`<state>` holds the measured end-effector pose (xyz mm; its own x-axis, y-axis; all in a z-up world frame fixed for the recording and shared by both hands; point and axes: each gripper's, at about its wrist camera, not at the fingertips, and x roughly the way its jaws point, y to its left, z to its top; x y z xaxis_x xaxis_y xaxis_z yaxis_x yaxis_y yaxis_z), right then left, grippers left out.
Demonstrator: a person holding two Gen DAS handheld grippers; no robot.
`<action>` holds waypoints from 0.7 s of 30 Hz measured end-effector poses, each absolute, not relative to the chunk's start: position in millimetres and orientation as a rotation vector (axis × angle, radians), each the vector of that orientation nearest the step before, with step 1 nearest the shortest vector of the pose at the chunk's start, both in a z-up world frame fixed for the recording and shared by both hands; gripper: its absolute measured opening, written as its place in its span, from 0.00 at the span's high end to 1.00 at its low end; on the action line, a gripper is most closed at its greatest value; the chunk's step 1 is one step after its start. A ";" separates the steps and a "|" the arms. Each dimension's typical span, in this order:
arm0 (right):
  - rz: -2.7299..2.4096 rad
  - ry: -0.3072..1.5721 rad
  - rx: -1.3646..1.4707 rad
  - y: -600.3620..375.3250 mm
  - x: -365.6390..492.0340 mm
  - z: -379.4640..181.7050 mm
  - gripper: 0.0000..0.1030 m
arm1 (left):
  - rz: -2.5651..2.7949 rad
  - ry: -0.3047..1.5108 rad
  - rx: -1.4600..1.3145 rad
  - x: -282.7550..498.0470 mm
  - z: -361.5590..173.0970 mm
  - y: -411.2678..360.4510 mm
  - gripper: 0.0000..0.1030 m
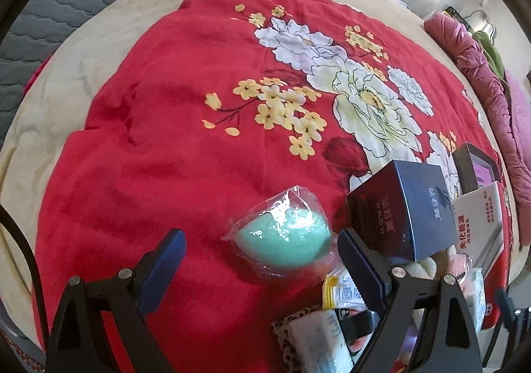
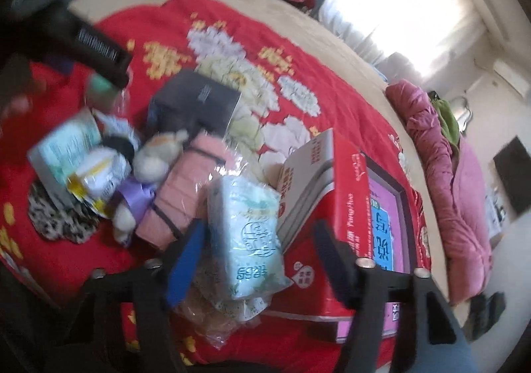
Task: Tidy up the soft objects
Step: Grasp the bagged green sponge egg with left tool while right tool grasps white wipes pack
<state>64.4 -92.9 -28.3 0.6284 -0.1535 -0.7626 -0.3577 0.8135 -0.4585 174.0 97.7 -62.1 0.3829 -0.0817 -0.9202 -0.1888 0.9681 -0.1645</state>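
Observation:
In the left wrist view a teal sponge (image 1: 285,237) in a clear plastic bag lies on the red flowered blanket (image 1: 149,157). My left gripper (image 1: 262,253) is open around it, and the bag sits nearer the right finger; no pad presses on it. In the right wrist view my right gripper (image 2: 259,257) straddles a pale blue tissue pack (image 2: 252,227) in crinkly wrap. A gap shows between the pack and the right finger, so it counts as open. Beside the pack lie a pink folded towel (image 2: 186,187), a cream plush toy (image 2: 156,160) and a second tissue pack (image 2: 66,150).
A dark box (image 1: 405,210) stands just right of the sponge, with a white printed box (image 1: 478,217) behind it. A red box (image 2: 345,193) leans on a framed pink one right of the tissue pack. A leopard-print cloth (image 2: 56,217) lies at the left. A pink quilt (image 2: 458,174) lines the bed's far side.

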 end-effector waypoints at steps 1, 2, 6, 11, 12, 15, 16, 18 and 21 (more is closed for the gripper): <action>0.129 0.903 -0.624 -95.0 65.0 -29.6 0.48 | 0.065 1.181 -0.266 175.4 -63.5 97.5 0.11; 0.135 0.908 -0.609 -96.6 66.4 -31.0 0.54 | 0.059 1.181 -0.273 176.8 -64.3 97.4 0.12; 0.164 0.922 -0.539 -104.6 70.4 -31.5 0.64 | 0.018 1.182 -0.314 180.5 -68.6 97.2 0.24; 0.188 0.927 -0.461 -112.6 72.7 -28.5 0.68 | -0.020 1.197 -0.319 185.0 -73.6 89.8 0.39; 0.196 0.929 -0.430 -115.7 73.3 -26.8 0.68 | -0.021 1.196 -0.313 185.1 -73.5 88.3 0.42; 0.211 0.923 -0.328 -126.8 73.8 -17.2 0.68 | -0.036 1.193 -0.328 186.7 -74.1 88.3 0.47; 0.215 0.916 -0.291 -131.2 74.2 -12.9 0.68 | -0.038 1.189 -0.343 186.7 -74.5 90.9 0.48; 0.228 0.904 -0.209 -139.9 74.8 -5.0 0.68 | -0.039 1.184 -0.379 185.0 -74.5 96.7 0.48; 0.235 0.887 -0.136 -149.4 73.2 4.2 0.69 | -0.017 1.161 -0.355 178.7 -67.7 98.9 0.48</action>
